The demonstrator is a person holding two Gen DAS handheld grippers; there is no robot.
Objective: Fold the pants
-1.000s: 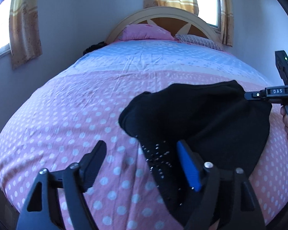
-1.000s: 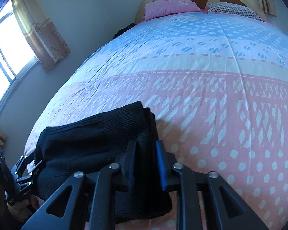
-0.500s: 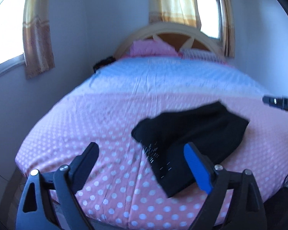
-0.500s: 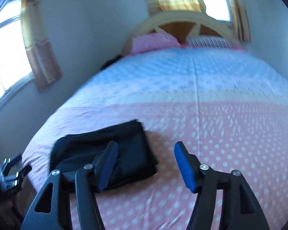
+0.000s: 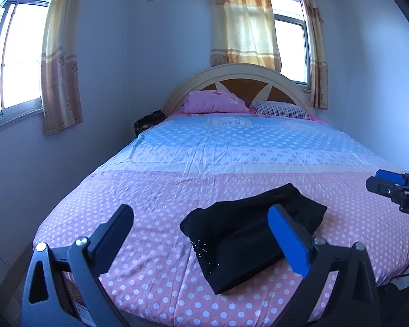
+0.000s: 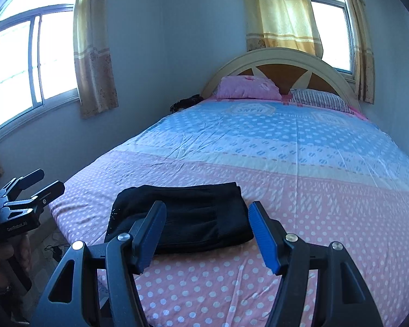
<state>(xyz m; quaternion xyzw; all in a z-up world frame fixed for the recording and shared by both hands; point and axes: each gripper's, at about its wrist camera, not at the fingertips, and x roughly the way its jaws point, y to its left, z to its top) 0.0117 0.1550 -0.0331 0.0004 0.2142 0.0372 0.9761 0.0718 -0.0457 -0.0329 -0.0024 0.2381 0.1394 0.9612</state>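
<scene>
The black pants (image 5: pixel 242 234) lie folded into a compact rectangle on the pink dotted end of the bed (image 5: pixel 150 190), with small shiny studs on one corner. My left gripper (image 5: pixel 200 216) hovers open above and short of them, holding nothing. In the right wrist view the same pants (image 6: pixel 188 215) lie flat ahead, and my right gripper (image 6: pixel 207 208) is open and lifted off them, its blue pads (image 6: pixel 261 231) bare. The right gripper (image 5: pixel 379 181) shows at the left wrist view's right edge. The left gripper (image 6: pixel 42 182) shows at the right wrist view's left edge.
The bed fills the room's middle, with a pink pillow (image 5: pixel 214 102) and a striped pillow (image 5: pixel 280 109) by the arched headboard (image 5: pixel 240 75). Curtained windows (image 6: pixel 27 62) are on the left and back walls. A dark bundle (image 5: pixel 148 120) sits beside the bed's far left corner.
The right gripper opened and let go of the pants. Both grippers drew back and up from the bed, so the folded pants now lie alone on the sheet.
</scene>
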